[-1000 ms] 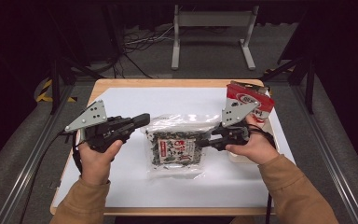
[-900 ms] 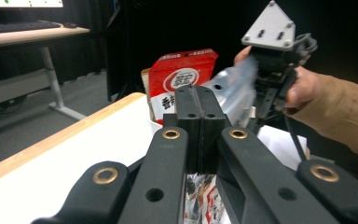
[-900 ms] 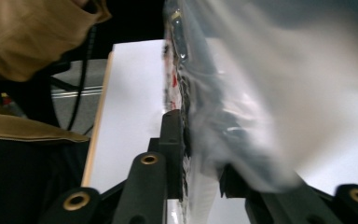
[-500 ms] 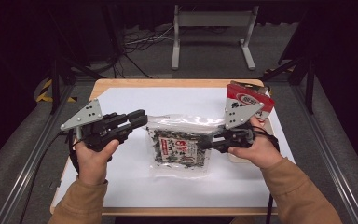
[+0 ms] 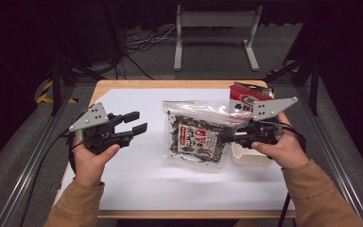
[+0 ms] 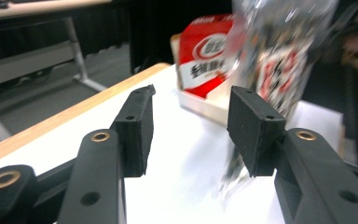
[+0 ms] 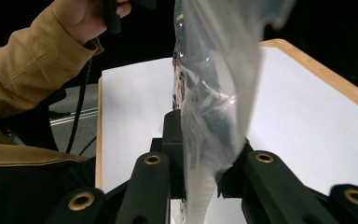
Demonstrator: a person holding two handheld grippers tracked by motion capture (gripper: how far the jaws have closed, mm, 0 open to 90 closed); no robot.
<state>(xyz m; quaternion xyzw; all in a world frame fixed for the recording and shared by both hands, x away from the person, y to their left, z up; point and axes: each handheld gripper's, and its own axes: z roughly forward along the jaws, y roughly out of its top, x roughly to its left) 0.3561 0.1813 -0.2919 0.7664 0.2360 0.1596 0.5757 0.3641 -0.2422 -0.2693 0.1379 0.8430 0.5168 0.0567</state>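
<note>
While the right claw (image 5: 228, 137) is pinching the seaweed bag (image 5: 196, 137) above the counter (image 5: 137, 175) | left claw (image 5: 139, 122) is spreading, nothing between its jaws.

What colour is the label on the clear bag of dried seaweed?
The label on the bag of dried seaweed is white with red and orange print, seen best in the high view.

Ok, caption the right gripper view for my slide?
Right gripper clamps the clear plastic snack bag above the white table.

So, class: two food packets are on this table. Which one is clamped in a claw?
The clear seaweed bag is: the right claw pinches its edge and holds it up. The red packet sits untouched in the white tray.
</note>
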